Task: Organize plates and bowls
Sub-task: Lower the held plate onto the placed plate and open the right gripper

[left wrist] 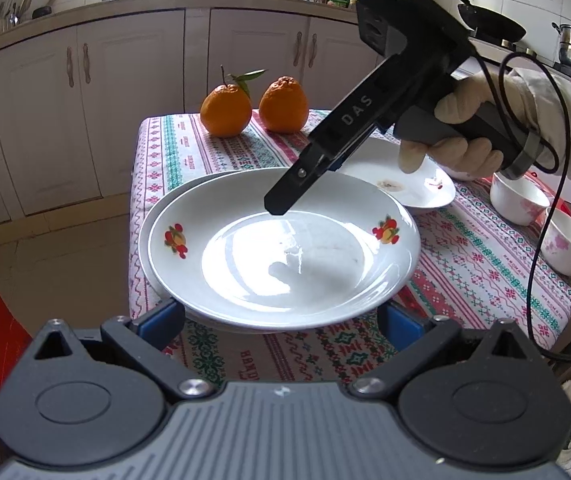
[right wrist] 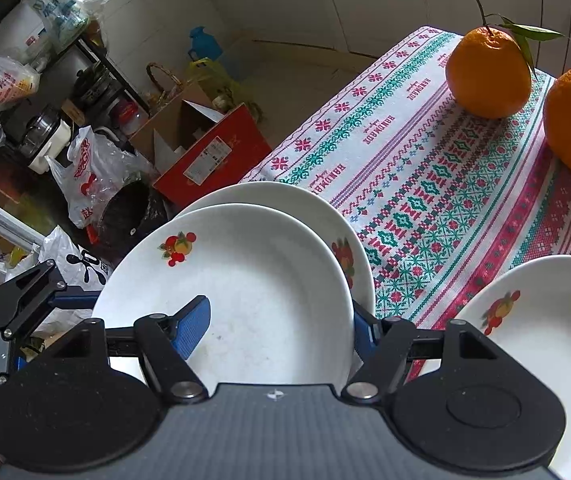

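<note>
— White porcelain with fruit prints: is that the top plate (left wrist: 285,256) in your right gripper (left wrist: 305,184)?

— Yes. Your right fingers straddle its far rim. One blue pad (right wrist: 195,320) lies on the inside of the dish and the other sits outside the rim, so they pinch the wall between them. The plate hangs slightly off-centre over the lower plate (left wrist: 145,232), whose rim peeks out on the side away from your fingers.

— And your left gripper (left wrist: 281,320)?

— Its fingers stand spread wide. The top plate's near rim lies across the gap between them, covering both blue tips. You cannot tell whether the pads touch it.

— What lies beyond your fingertips?

— Just past the right gripper's tip sits a third plate (left wrist: 417,188) with a few crumbs, flat on the patterned tablecloth (left wrist: 465,264). Your gloved right hand (left wrist: 465,136) hovers above that plate. Outward of it, two small bowls (left wrist: 517,200) with pink flowers stand side by side. Far ahead of the left fingers, two oranges (left wrist: 225,110) rest near the table's far edge, one with a stem and leaves.
</note>
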{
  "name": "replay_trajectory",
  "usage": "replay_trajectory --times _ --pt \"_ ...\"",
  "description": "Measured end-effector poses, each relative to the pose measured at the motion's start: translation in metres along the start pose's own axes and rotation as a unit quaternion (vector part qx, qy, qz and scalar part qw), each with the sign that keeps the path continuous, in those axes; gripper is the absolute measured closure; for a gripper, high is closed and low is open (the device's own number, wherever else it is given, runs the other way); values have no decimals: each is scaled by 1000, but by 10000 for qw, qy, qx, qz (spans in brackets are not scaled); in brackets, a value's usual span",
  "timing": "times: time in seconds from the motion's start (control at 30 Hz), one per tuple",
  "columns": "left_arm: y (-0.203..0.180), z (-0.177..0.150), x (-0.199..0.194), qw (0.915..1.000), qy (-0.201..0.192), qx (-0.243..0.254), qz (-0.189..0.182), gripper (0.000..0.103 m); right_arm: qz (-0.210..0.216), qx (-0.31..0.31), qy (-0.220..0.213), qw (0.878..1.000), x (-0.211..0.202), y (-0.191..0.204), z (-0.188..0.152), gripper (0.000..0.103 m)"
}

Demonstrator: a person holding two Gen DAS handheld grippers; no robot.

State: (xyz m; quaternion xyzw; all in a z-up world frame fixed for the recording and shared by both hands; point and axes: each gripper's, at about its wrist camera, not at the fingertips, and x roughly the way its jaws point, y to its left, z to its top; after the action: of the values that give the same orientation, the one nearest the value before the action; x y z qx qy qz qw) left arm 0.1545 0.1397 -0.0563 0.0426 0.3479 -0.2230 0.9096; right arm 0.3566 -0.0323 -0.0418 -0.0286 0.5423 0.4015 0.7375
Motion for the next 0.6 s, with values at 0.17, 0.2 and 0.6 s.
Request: replay_trajectory --times 0.17,0.2,0.6 --pt "5 1 6 9999 53 -116 -20 1 -36 -31 -8 10000 -1 1 1 26" --pt "7 1 7 9999 56 -143 -26 1 -40 -38 -8 10000 -1 1 1 26" --pt "12 0 13 9998 95 -192 -38 1 -26 -1 -67 10000 -5 1 -1 26"
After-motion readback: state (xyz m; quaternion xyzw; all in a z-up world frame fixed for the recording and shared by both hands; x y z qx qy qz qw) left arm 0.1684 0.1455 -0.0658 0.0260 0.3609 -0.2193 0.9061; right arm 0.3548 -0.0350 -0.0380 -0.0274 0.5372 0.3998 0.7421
